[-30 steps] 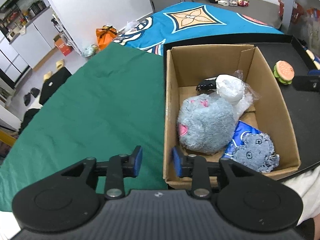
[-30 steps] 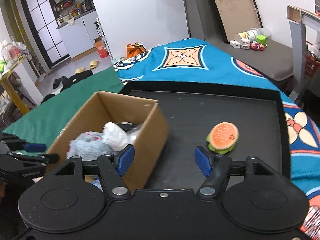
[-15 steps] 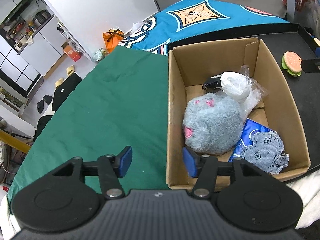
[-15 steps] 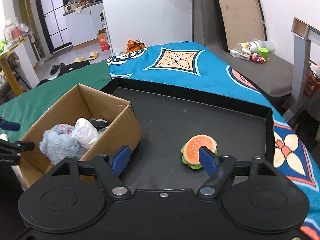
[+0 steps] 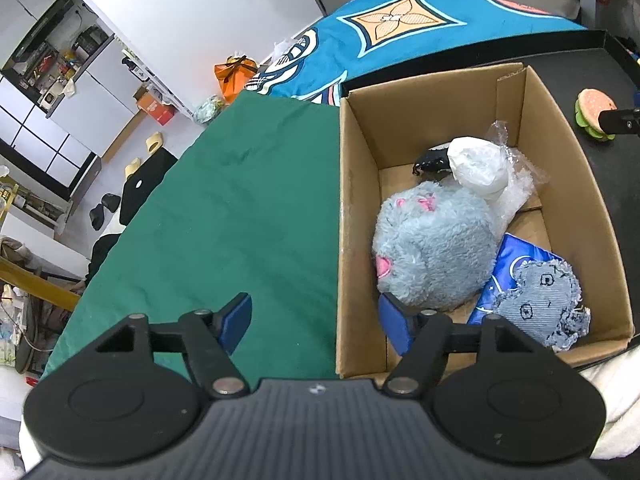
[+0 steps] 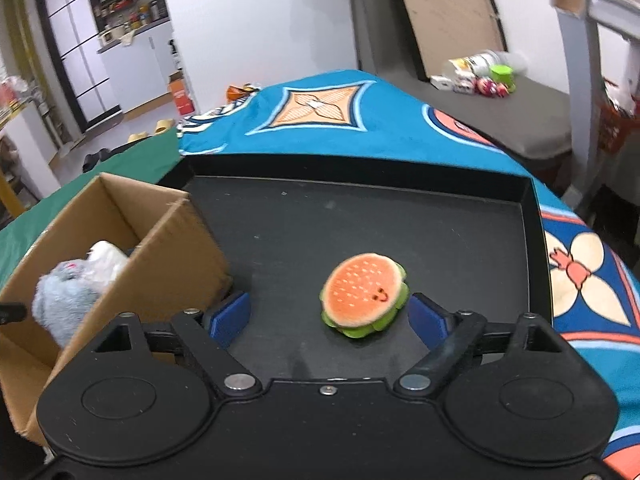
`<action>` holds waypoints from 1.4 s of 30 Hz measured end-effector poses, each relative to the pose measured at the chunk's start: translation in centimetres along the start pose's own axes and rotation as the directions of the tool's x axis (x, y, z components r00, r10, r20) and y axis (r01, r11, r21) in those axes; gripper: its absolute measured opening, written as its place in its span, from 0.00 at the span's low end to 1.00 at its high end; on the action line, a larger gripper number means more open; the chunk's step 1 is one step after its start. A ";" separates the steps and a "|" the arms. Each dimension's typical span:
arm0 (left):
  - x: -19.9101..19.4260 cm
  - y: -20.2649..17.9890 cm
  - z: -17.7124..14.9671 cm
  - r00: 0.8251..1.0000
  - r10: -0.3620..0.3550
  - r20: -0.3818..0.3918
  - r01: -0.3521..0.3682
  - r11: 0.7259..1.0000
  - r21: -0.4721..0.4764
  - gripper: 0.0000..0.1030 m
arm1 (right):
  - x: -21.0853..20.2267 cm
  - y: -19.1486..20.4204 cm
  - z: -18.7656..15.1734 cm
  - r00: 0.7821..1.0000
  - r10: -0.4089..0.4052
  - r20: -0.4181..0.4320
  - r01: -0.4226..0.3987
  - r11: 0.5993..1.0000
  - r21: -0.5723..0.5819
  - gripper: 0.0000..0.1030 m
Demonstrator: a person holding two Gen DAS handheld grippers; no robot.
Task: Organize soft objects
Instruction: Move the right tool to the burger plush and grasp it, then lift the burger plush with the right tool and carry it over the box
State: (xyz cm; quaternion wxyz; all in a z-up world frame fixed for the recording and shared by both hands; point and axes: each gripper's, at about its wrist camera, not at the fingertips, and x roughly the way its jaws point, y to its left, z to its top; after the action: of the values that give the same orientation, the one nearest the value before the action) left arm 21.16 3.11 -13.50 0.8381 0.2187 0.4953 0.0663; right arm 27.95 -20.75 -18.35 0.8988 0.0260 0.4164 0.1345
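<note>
While your right tongs (image 6: 330,318) have just been opening, nothing gripped, the burger plush (image 6: 363,294) sits between them on the black tray (image 6: 530,216), ready to bracket. Left tongs (image 5: 316,322), also just opening and empty, straddle the cardboard box (image 5: 344,216) wall near the grey plush (image 5: 432,248).

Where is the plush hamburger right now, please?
In the right wrist view the plush hamburger lies on the black tray, to the right of the cardboard box, just ahead of the open right tongs.
</note>
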 end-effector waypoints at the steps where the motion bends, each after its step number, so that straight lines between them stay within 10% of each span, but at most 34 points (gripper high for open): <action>1: 0.1 -0.1 0.1 1.000 0.005 -0.005 -0.005 1.000 0.006 0.67 | 0.3 -0.2 0.0 1.000 0.002 -0.003 -0.002 1.000 0.011 0.83; 14: 0.5 -1.5 0.5 0.996 0.081 -0.030 -0.079 0.995 0.068 0.67 | 3.3 -1.2 -0.7 0.999 -0.039 0.001 0.039 0.998 0.058 0.80; 18: 0.4 -1.5 0.4 0.996 0.085 -0.029 -0.082 0.994 0.070 0.67 | 3.6 -1.1 -1.0 0.998 -0.069 0.006 0.069 0.997 0.029 0.46; 21: 0.4 -1.5 0.3 0.996 0.086 -0.024 -0.084 0.994 0.069 0.67 | 3.2 -1.4 -1.1 0.998 -0.058 0.003 0.058 0.998 0.022 0.40; 42: -0.4 -1.7 -0.1 0.997 0.082 0.000 -0.082 0.994 0.068 0.67 | -0.6 -3.7 -3.4 0.994 -0.086 -0.066 0.087 0.996 0.016 0.58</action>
State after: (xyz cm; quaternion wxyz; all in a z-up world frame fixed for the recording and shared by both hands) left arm 20.65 1.48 -13.98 0.8259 0.2673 0.4892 0.0842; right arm 25.81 -24.71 -20.67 0.8895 0.0122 0.4474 0.0920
